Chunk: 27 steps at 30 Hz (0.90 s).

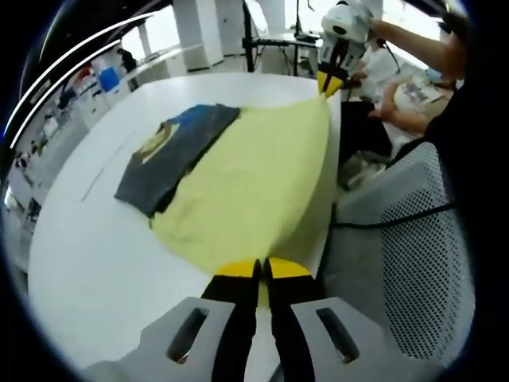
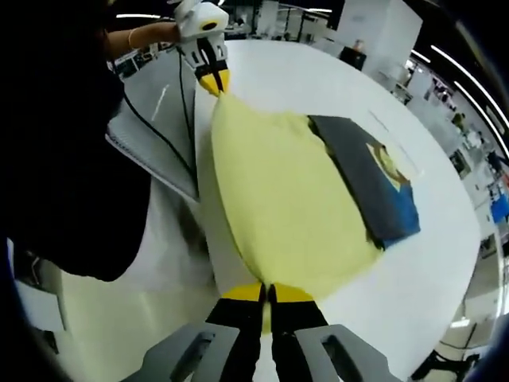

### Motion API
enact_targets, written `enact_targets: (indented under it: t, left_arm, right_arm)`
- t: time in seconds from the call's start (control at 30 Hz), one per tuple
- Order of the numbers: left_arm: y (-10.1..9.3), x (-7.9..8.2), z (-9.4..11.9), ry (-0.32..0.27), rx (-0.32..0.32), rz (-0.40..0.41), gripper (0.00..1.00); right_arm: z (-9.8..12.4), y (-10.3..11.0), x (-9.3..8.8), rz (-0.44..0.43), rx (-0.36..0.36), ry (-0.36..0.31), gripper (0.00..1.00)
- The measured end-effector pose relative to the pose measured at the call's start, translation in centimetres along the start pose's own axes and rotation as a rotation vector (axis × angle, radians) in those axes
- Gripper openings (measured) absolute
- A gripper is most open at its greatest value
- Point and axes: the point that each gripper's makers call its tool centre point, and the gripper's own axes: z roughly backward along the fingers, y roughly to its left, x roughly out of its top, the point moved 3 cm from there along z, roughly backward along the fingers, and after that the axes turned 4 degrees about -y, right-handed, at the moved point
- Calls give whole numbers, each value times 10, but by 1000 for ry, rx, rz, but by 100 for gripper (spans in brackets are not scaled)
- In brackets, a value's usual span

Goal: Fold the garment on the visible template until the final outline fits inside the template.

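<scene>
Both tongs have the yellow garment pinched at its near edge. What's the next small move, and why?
Probably carry both corners together across the table toward the folded dark garment. The left tongs and right tongs each look shut on a corner of the yellow garment, whose near edge is stretched between them at the white table's rim while its far part lies flat, so laying the held edge over should halve it.

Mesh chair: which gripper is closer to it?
Left. The left gripper grips the yellow cloth edge right beside the mesh chair; the right gripper grips the cloth's far corner.
</scene>
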Motion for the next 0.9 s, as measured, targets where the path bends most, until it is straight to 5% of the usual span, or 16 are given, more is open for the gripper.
enact_targets:
  t: [0.23,0.33,0.5,0.9]
  left_arm:
    - [-1,-2,15,23,23,-5,0]
    - [-1,-4,8,-1,6,29,0]
    - [2,-15,1,35,39,15,0]
    - [-20,-35,-22,75,-72,46,1]
  right_arm:
    - [13,0,9,33,-18,0,0]
    - [6,0,13,21,-9,-36,0]
    - [0,4,4,13,9,2,0]
    - [-4,2,-6,8,7,40,0]
